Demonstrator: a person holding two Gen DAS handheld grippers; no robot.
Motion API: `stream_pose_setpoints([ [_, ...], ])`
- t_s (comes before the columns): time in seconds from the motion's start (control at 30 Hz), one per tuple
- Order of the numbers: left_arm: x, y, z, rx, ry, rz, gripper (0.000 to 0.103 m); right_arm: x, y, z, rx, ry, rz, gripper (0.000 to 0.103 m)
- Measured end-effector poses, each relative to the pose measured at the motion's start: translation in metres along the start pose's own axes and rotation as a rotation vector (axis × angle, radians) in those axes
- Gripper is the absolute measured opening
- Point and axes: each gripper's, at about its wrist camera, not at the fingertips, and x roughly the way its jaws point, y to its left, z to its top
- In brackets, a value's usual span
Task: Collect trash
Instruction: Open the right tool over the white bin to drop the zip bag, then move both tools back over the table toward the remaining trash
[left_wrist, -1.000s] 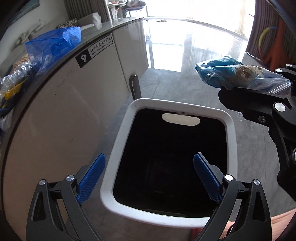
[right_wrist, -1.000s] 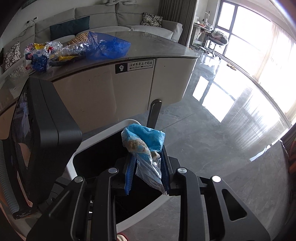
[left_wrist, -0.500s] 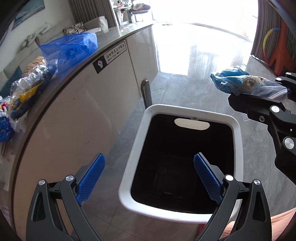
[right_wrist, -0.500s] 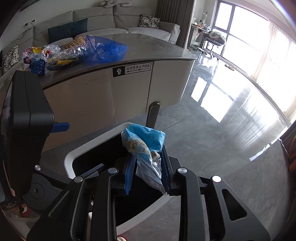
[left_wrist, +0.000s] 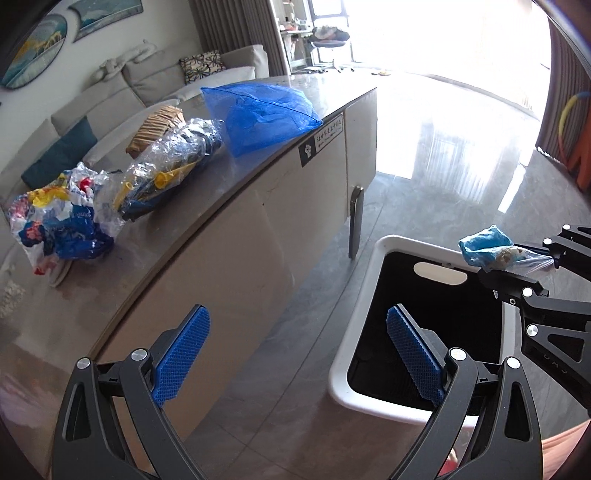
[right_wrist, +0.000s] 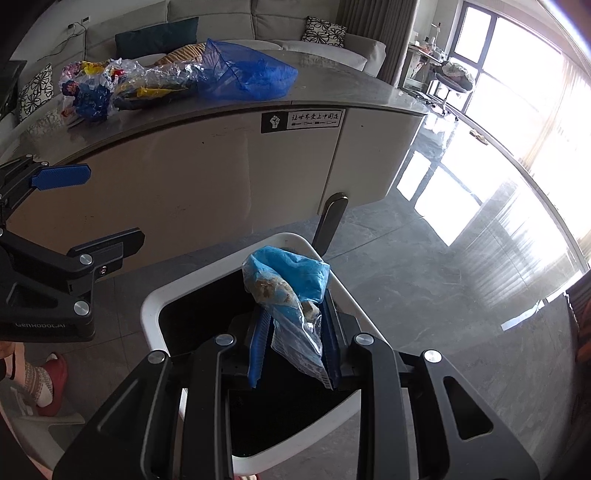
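We see a living room with a glossy grey floor (right_wrist: 424, 280) and a curved counter (left_wrist: 258, 229) bearing plastic trash (left_wrist: 155, 177) at upper left. Lower centre, a white bin (right_wrist: 155, 302) stands open. Our right gripper (right_wrist: 293, 339) pinches a blue bag (right_wrist: 288, 284) above it. Our left gripper (left_wrist: 295, 358) gapes wide, empty.

"GenRobot.AI" stands on the left tongs (right_wrist: 61, 214); the cabinet (right_wrist: 221, 173) sticker's (right_wrist: 303, 120) Chinese line is too small to read
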Motion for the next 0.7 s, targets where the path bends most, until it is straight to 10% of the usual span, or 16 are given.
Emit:
stream_pose_setpoints([
  [0.13,-0.001,0.002,0.001,-0.010,-0.001,-0.009,0.097,0.011,0.004,-0.003,-0.017,0.040,-0.003,0.029],
  [0.2,-0.003,0.002,0.001,-0.014,-0.001,-0.013,0.097,0.023,0.005,-0.007,-0.015,0.075,0.012,0.052],
  [0.27,-0.003,0.002,0.001,-0.015,0.001,-0.015,0.097,0.036,0.006,-0.011,-0.025,0.111,0.061,0.097],
  [0.47,-0.006,0.004,0.002,-0.018,-0.005,-0.016,0.096,0.072,0.018,-0.026,-0.106,0.271,0.121,0.098],
  [0.7,-0.009,0.009,0.002,-0.026,-0.011,-0.009,0.096,0.065,0.022,-0.020,-0.146,0.216,0.047,0.098],
])
